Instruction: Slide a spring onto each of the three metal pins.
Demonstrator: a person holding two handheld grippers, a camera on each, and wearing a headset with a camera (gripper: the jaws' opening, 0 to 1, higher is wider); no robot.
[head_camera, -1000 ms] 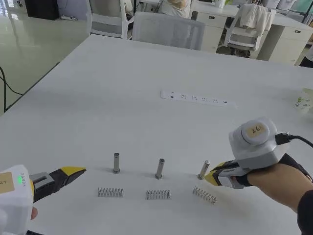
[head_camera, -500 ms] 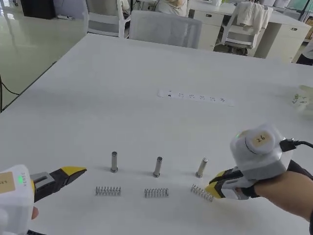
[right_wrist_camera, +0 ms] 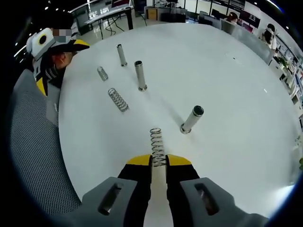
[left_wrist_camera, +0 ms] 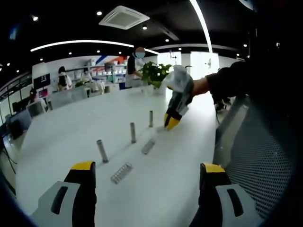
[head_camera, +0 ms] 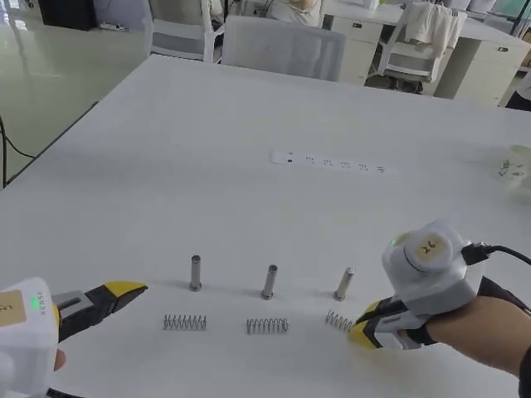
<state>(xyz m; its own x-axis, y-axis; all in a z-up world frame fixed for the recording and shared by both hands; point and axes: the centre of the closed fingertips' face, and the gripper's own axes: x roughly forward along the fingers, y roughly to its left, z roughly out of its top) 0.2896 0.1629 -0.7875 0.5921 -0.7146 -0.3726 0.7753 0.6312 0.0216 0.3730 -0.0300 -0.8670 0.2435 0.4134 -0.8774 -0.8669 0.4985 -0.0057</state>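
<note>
Three metal pins stand upright in a row on the white table: left pin [head_camera: 196, 272], middle pin [head_camera: 270, 281], right pin [head_camera: 344, 283]. A spring lies in front of each: left spring [head_camera: 185, 322], middle spring [head_camera: 267, 326], right spring [head_camera: 337, 319]. My right gripper [head_camera: 362, 325] rests low on the table, its yellow-tipped jaws closed on the near end of the right spring [right_wrist_camera: 157, 144], just beside the right pin [right_wrist_camera: 191, 119]. My left gripper [head_camera: 124, 292] hovers open left of the left spring [left_wrist_camera: 121, 172], nothing between its jaws [left_wrist_camera: 147, 166].
A white power strip [head_camera: 332, 162] lies across the middle of the table. Office chairs [head_camera: 278, 46] stand at the far edge. The table's left edge [head_camera: 75, 124] drops to the floor. A small clear bag [head_camera: 516, 166] sits far right.
My right gripper has moved from beside the right pin down toward me to the right spring and closed on its end. The left gripper has stayed put.
</note>
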